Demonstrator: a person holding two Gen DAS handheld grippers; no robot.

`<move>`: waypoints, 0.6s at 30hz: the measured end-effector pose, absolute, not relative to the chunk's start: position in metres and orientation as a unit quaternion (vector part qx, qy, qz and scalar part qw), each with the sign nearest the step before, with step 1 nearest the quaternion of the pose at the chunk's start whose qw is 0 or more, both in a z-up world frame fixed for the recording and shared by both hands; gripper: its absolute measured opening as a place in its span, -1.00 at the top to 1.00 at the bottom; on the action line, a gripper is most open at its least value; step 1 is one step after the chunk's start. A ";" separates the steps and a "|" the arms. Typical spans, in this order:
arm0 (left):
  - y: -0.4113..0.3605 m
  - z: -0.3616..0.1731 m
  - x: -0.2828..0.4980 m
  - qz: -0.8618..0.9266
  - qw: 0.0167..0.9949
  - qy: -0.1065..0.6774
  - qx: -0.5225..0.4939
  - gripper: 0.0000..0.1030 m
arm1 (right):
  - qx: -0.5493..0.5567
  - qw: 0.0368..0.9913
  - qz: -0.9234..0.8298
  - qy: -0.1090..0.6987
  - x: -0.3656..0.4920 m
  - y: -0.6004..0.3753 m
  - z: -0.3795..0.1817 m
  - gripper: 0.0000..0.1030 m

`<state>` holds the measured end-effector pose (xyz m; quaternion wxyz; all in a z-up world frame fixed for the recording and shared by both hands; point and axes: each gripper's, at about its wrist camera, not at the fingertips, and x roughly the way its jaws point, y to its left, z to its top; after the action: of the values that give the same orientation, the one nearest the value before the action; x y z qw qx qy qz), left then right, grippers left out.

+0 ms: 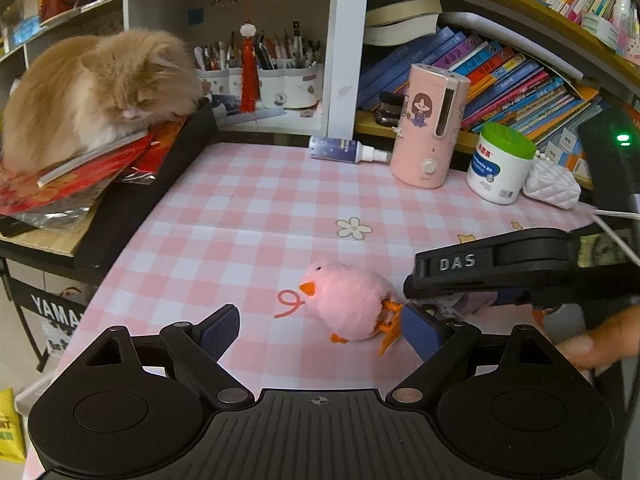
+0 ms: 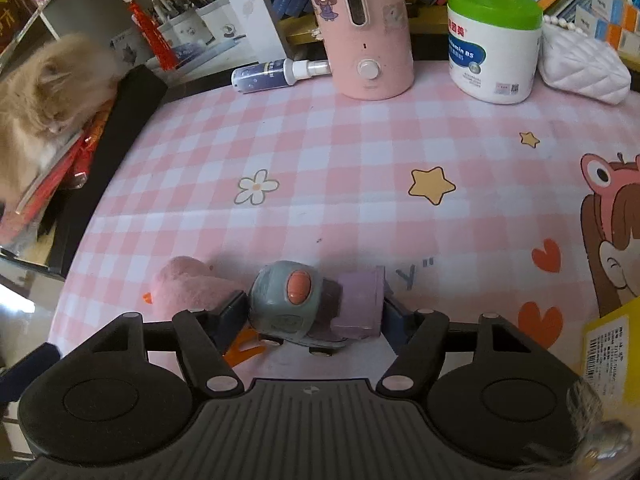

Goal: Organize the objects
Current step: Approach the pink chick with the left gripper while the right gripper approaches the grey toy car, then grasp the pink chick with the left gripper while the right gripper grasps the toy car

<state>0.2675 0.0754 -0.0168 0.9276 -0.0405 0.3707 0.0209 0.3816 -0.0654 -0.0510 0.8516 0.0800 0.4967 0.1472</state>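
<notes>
Right wrist view has the right gripper (image 2: pixel 314 312) clamped across a chunky little toy (image 2: pixel 308 304), one pad on its rounded grey-green plastic end with the orange button, the other on the matte purple block end, so it's squeezed lengthwise, probably because those two ends give the firmest grip. The toy sits right next to the pink plush chick (image 2: pixel 188 284), which I'll use as my landmark; whether they touch I can't tell. The chick is fuzzy and soft with hard orange plastic feet, standing on the pink checked tablecloth (image 1: pixel 248 208). In the left wrist view the left gripper (image 1: pixel 320 330) has its jaws wide apart just in front of the chick, the blue ribbed pad (image 1: pixel 420 330) right by its feet, I'd guess lining up to grab it. Well beyond the chick, by the shelf, are a spray bottle (image 1: pixel 344 149) lying on its side, a smooth pink cylinder humidifier (image 1: pixel 430 126), a white tub with a green lid (image 1: pixel 500 162) and a quilted white pouch (image 1: pixel 552 184). Far left of the chick, a fluffy ginger cat (image 1: pixel 96 88) lounges on red papers.
</notes>
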 end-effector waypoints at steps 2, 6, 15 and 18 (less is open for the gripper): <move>0.073 -0.020 0.273 0.018 0.926 0.374 -0.043 -0.74 | 0.082 0.857 0.144 0.487 0.380 -0.070 -0.048 -0.30; 0.070 -0.027 0.288 0.010 0.921 0.385 -0.062 -0.74 | 0.087 0.874 0.130 0.460 0.375 -0.083 -0.033 -0.30; 0.065 -0.056 0.330 0.030 0.900 0.420 -0.115 -0.73 | 0.085 0.887 0.116 0.438 0.365 -0.103 -0.015 -0.30; 0.065 -0.064 0.335 0.035 0.895 0.429 -0.114 -0.60 | 0.082 0.890 0.118 0.434 0.362 -0.107 -0.011 -0.30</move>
<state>0.3350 0.0648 -0.0638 0.8954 -0.1138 0.4291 0.0348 0.3620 -0.1066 -0.0114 0.8896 0.0824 0.4335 0.1177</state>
